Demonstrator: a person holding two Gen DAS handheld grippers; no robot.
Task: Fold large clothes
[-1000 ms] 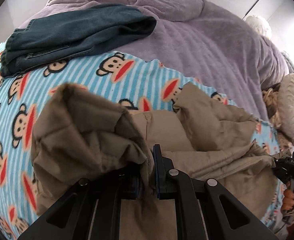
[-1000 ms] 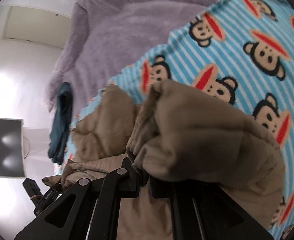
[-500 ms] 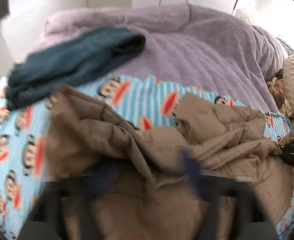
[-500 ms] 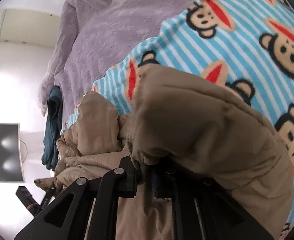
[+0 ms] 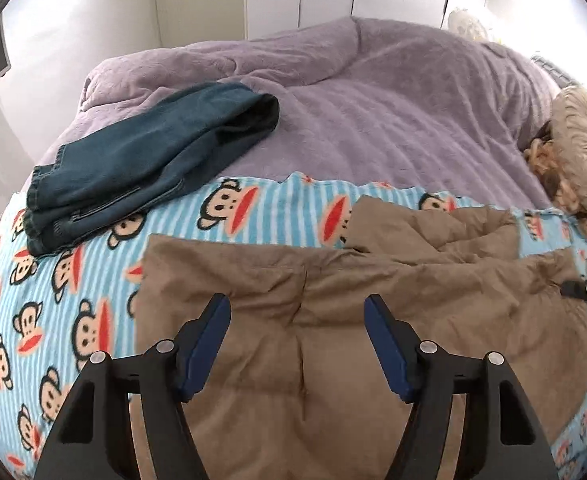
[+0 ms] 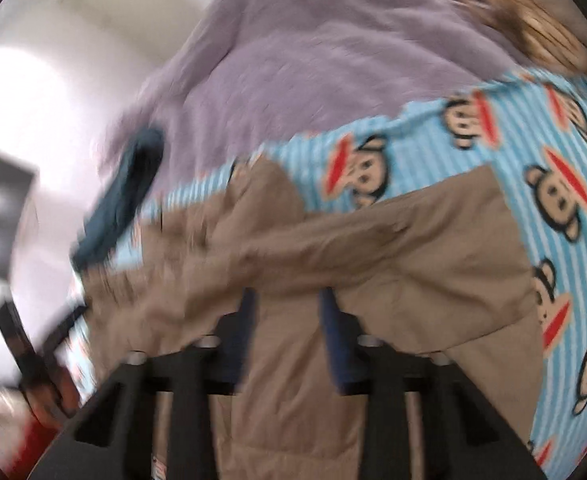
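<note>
Both tongs have let go of the puffy tan quilted jacket (image 5: 333, 320), now spread flat on the blue-striped monkey-print blanket (image 5: 73, 312). Left tongs (image 5: 297, 312) gape wide over it. Right tongs (image 6: 287, 300) look parted too, bit blurry.

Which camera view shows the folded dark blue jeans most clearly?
The left wrist view: the jeans lie sharp and whole, partly on the monkey-print blanket. In the right wrist view they are only a blurred, narrow dark shape at the left.

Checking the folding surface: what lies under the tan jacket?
The tan jacket lies on the blue striped monkey-print blanket, which shows around its edges. Whatever is beneath its middle is covered.
</note>
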